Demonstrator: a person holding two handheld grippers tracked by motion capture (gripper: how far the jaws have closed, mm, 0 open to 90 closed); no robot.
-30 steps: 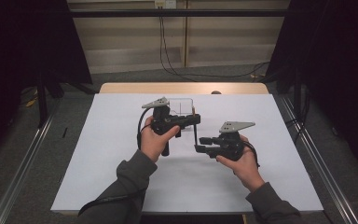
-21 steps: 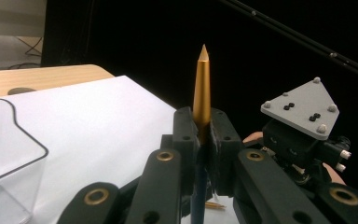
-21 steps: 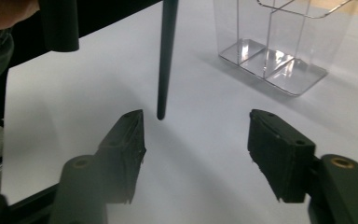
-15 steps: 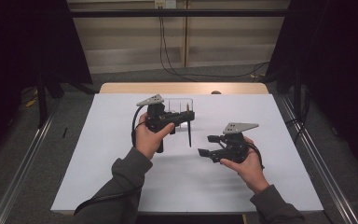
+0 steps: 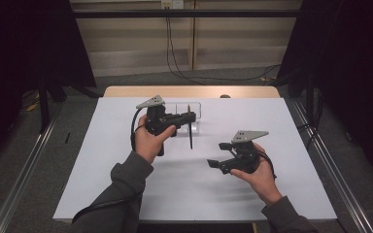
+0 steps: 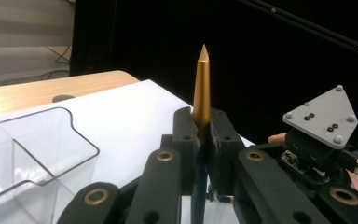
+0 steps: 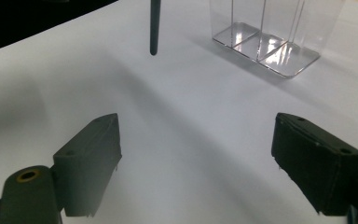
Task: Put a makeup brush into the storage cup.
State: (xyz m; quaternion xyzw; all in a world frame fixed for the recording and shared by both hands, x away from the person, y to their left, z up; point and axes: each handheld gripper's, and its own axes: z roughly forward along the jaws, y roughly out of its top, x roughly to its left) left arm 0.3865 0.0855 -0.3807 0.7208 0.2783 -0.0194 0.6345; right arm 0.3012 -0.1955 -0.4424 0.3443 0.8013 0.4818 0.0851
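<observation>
Clear divided box (image 5: pixel 188 115) behind L gripper (image 5: pixel 189 116), clamped on upright pen (image 5: pixel 190 133), prob. gold-tipped. R gripper (image 5: pixel 212 165): jaws just opening, empty, now well apart from pen vs. earlier.

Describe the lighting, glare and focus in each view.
High view: evenly lit white table sheet, dark surroundings, soft shadows under the hands. Left gripper view: gold-tipped pen sharp against black, near jaws slightly soft. Right gripper view: bright glare on the clear plastic divided holder; near jaws blurred.
</observation>
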